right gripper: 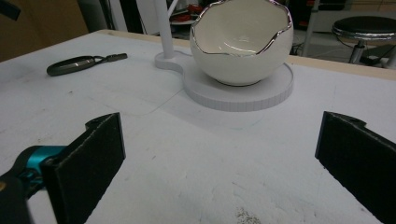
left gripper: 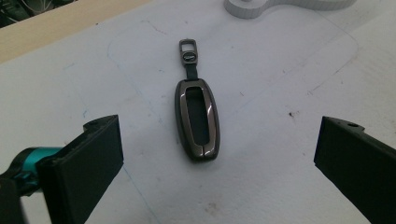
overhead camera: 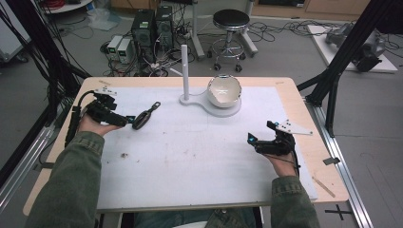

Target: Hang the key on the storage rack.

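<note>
Glossy dark-brown key fob [left gripper: 196, 120]: elongated oval shell with a black recessed centre, a short strap and a small metal clasp [left gripper: 187, 48] at its far end. Lies flat on the white mat [overhead camera: 190, 152], left of the stand, untouched.

Left gripper [left gripper: 219, 154]: matt black block jaws spread wide, holding nothing; fob lies just ahead, between their lines. The high view sets this gripper [overhead camera: 130, 121] close against the fob's near end.

Right gripper [right gripper: 219, 154]: jaws likewise wide apart and empty, low over bare mat, well apart from the fob.

Bowl [right gripper: 242, 42]: glazed white, eggshell-shaped, jagged rim edged in silver; sits on the round disc of a white stand [right gripper: 275, 88] with an upright post [overhead camera: 185, 71].

The right gripper view gives the bowl's shiny inside and the disc's ribbed edge; the left gripper view gives the fob's sheen and specks on the mat.

Table [overhead camera: 299, 109]: pale wood border.
</note>
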